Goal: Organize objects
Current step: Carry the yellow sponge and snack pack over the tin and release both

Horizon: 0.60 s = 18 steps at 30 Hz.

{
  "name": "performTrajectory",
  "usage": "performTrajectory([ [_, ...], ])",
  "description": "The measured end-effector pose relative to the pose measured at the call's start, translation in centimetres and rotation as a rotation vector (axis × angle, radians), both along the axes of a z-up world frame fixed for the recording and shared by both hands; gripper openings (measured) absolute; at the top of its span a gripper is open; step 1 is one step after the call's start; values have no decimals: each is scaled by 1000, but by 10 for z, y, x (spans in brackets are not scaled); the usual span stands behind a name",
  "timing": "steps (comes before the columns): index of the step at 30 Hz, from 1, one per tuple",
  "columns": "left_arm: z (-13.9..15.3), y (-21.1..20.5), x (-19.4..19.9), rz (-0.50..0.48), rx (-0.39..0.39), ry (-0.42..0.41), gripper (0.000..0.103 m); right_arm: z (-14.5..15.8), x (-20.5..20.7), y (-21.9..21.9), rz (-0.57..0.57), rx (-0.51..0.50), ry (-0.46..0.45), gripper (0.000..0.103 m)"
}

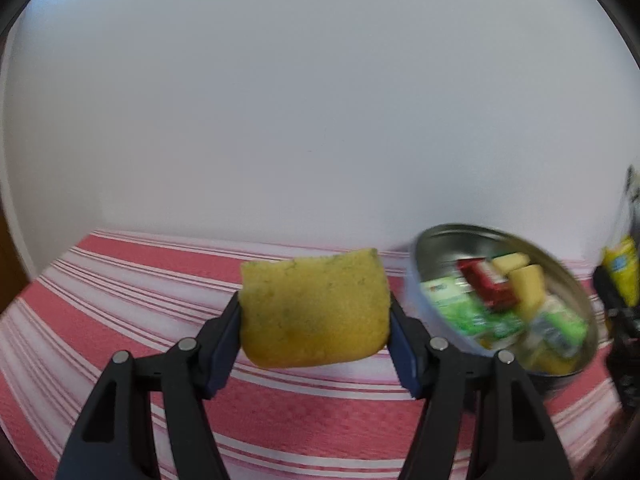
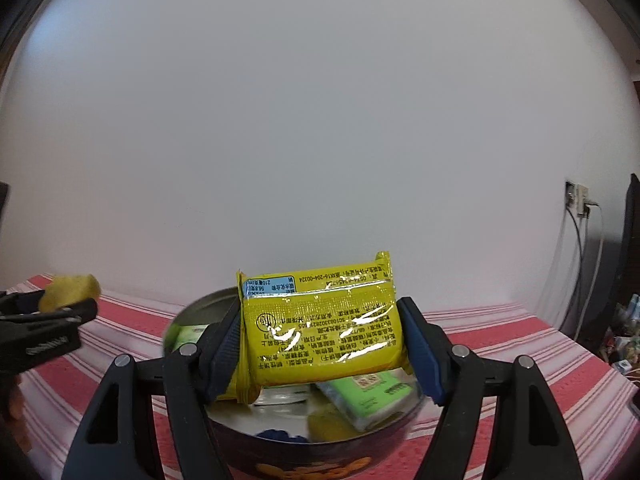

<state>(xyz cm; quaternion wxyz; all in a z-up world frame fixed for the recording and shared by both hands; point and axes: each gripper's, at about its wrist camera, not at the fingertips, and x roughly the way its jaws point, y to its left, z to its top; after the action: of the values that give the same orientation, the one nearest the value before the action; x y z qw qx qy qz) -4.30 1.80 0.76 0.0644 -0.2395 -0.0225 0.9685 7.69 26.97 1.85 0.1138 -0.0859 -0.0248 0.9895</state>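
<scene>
**Both grippers loaded beside the metal bowl**

The left gripper (image 1: pixel 315 314) pinched a yellow sponge (image 1: pixel 315 310) between its blue pads; the sponge filled the gap from pad to pad and stood clear above the striped tablecloth (image 1: pixel 120 280). Relative to the metal bowl (image 1: pixel 440 236), the sponge hung just to the left, apart from the rim.

The right gripper (image 2: pixel 322 332) clamped a yellow snack packet (image 2: pixel 324 332) by its two short ends, printed back facing the camera, text inverted. The packet hung directly over the bowl's (image 2: pixel 208 300) opening, above its contents.

View differences:
- The left wrist view showed the bowl's interior from the side: green packets (image 1: pixel 472 312), a red packet (image 1: pixel 486 280) and yellow sponge blocks (image 1: pixel 524 280). Motion blur made their exact number hard to read. The packet held by the right gripper appeared only as a yellow sliver (image 1: pixel 622 276) at the far right edge.
- The right wrist view showed a green packet (image 2: pixel 372 396) below the held packet, a dark blue item (image 2: pixel 280 436) on the bowl floor, the bowl's dark outer wall with orange print (image 2: pixel 320 470), and the sponge (image 2: pixel 70 292) in the left gripper (image 2: pixel 48 320), left of the bowl. A wall socket with cables (image 2: pixel 578 200) sat well to the bowl's right.
</scene>
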Motion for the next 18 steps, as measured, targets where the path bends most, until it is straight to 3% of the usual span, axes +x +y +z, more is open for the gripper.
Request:
performTrajectory([
  [7, 13, 24, 7, -103, 38, 16, 65, -1, 1, 25, -67, -54, -15, 75],
  [13, 12, 46, 1, -112, 21, -5, 65, 5, 4, 35, -97, -42, -7, 75],
  [18, 28, 75, 2, -133, -19, 47, 65, 8, 0, 45, -91, -79, 4, 75],
])
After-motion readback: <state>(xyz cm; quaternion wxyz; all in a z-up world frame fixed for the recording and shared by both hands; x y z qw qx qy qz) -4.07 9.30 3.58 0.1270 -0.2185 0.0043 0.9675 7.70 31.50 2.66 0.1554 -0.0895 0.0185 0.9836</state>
